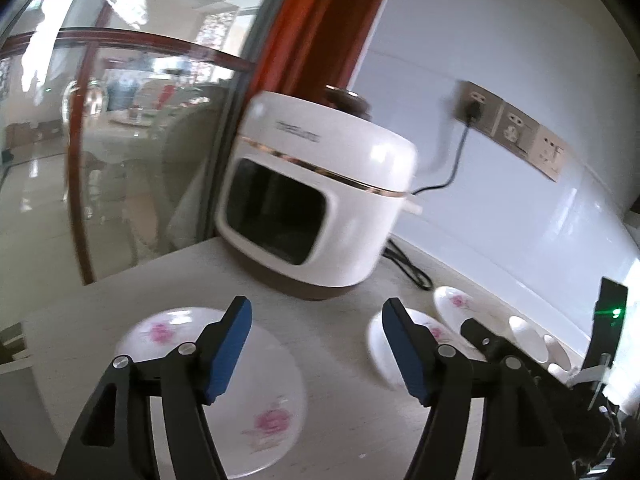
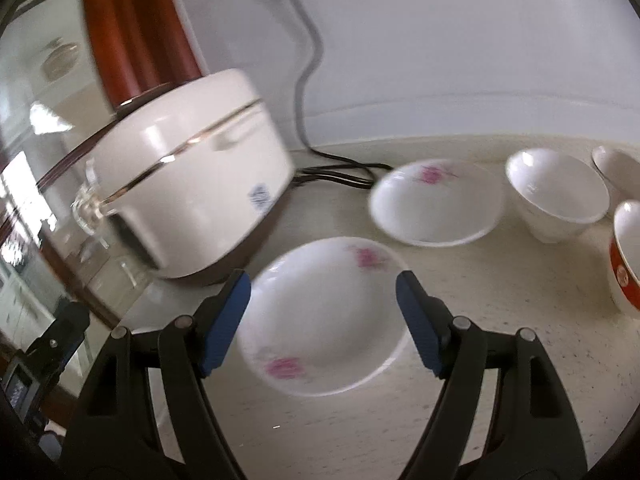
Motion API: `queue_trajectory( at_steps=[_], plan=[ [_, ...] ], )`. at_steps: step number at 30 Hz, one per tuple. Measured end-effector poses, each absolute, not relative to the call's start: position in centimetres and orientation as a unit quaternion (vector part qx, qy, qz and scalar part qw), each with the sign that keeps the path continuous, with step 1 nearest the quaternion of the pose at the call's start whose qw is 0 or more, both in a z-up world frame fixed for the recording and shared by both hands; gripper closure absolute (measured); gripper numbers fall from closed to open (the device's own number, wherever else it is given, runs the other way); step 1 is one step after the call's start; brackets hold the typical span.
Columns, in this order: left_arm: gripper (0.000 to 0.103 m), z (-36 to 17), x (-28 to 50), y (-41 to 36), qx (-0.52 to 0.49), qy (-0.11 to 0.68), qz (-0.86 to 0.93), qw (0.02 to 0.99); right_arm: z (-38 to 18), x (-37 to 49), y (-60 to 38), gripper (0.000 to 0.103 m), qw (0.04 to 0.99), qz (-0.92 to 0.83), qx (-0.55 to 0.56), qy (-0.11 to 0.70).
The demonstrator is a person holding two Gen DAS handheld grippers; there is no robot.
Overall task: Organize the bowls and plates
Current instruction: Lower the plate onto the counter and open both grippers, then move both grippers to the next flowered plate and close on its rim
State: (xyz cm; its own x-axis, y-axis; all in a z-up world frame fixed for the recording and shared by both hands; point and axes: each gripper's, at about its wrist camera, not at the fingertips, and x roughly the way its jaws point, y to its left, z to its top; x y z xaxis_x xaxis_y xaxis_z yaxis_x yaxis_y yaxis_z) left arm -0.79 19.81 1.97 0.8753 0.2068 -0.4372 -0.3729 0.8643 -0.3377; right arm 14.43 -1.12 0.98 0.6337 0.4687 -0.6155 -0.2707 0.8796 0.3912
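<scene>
My left gripper (image 1: 318, 306) is open above the counter with nothing between its blue pads (image 1: 230, 348). A white plate with pink flowers (image 1: 272, 408) lies flat beneath its left finger. A second flowered plate (image 1: 378, 340) and a third (image 1: 452, 300) lie to the right. My right gripper (image 2: 323, 278) is open too, hovering over a flowered plate (image 2: 320, 320) without touching it. Beyond it sit a deeper flowered dish (image 2: 436, 204), a plain white bowl (image 2: 556, 196), another white bowl (image 2: 616, 172) and a red-banded bowl (image 2: 626, 256).
A white rice cooker (image 1: 320, 184) stands at the back of the pale counter (image 2: 500, 312), its black cord (image 1: 456, 168) running to a wall socket (image 1: 476, 104). A glass door (image 1: 120, 140) with a red-brown frame borders the counter on the left.
</scene>
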Motion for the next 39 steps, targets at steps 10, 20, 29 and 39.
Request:
queue_trajectory(
  at_steps=[10, 20, 29, 39],
  plan=[
    [0.034, -0.4, 4.9, 17.2, -0.216, 0.256, 0.086, 0.938, -1.6, 17.1, -3.8, 0.026, 0.878, 0.164, 0.158, 0.421],
    [0.035, -3.5, 8.1, 16.6, -0.225, 0.314, 0.058, 0.921, -3.7, 18.4, -3.5, 0.030, 0.863, 0.162, 0.148, 0.454],
    [0.044, -4.4, 9.6, 15.7, -0.206, 0.342, 0.051, 0.915, -4.6, 18.8, -2.5, 0.041, 0.858, 0.164, 0.130, 0.470],
    [0.058, -5.4, 11.2, 15.5, -0.213, 0.370, 0.031, 0.904, -4.6, 18.8, -1.9, 0.056, 0.864, 0.155, 0.090, 0.470]
  ],
)
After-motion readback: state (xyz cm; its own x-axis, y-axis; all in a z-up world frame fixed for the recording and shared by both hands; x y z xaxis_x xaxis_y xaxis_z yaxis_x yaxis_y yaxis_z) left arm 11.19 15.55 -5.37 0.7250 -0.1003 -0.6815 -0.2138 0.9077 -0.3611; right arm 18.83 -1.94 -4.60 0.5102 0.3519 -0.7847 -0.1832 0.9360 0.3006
